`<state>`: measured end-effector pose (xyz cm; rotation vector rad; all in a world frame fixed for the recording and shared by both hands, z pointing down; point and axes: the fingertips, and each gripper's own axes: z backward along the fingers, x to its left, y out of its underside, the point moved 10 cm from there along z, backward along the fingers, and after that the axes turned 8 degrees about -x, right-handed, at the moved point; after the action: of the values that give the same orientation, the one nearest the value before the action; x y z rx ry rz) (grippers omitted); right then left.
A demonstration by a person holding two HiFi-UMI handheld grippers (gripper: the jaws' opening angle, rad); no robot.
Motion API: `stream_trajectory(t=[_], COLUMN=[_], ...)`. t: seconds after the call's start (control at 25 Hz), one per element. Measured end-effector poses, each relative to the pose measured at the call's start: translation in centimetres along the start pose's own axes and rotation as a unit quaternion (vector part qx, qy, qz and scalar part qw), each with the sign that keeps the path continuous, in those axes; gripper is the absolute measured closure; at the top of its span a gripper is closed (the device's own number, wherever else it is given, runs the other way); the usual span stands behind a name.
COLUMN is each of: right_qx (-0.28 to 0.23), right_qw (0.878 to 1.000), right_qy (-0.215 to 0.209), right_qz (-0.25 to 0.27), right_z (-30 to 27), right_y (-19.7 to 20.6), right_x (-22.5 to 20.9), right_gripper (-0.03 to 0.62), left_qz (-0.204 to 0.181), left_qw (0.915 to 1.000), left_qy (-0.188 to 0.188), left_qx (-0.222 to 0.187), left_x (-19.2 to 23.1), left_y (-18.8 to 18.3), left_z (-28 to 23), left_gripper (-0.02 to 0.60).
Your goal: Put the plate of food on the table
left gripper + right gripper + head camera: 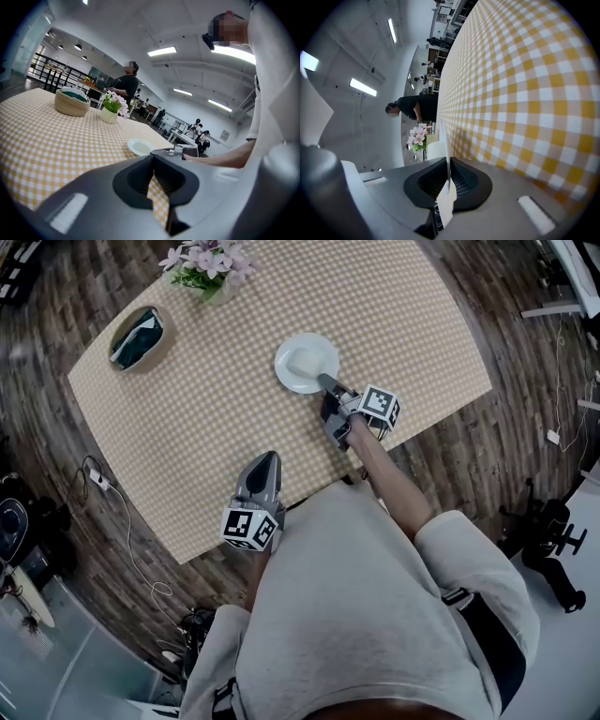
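Note:
A white plate point(307, 363) with something pale on it lies flat on the yellow-checked table point(206, 409), right of centre. My right gripper point(326, 383) is shut on the plate's near rim. In the right gripper view the rim point(448, 154) runs edge-on between the pads. The left gripper view shows the plate point(139, 147) resting on the cloth with the right gripper point(183, 151) at its edge. My left gripper point(265, 463) hovers over the table's near edge, shut with nothing in it point(153, 159).
A pot of pink flowers point(208, 266) and a round basket with a dark cloth point(137, 337) stand at the table's far side. Cables point(112, 498) lie on the wooden floor at the left. A person in black point(126, 84) stands beyond the table.

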<state>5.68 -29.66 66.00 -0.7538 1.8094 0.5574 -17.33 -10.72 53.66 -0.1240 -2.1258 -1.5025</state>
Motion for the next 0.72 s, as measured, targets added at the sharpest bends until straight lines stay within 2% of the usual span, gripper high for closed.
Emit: stream_trajectory(t=[0.4, 0.72], right_qx=[-0.001, -0.006], right_qw=[1.000, 0.999], right_qy=[0.020, 0.035], right_qz=[0.001, -0.013], right_z=[-4.2, -4.7], right_y=[-0.7, -0.9], right_x=[0.4, 0.2], right_gripper=[0.574, 0.576], left_qz=[0.005, 0.009], left_qw=[1.0000, 0.9999], left_qy=[-0.001, 0.000], left_qx=[-0.004, -0.010], left_x=[0.2, 0.6], left_y=[-0.2, -0.6], left_z=[0.3, 0.3], left_gripper=[0.574, 0.574])
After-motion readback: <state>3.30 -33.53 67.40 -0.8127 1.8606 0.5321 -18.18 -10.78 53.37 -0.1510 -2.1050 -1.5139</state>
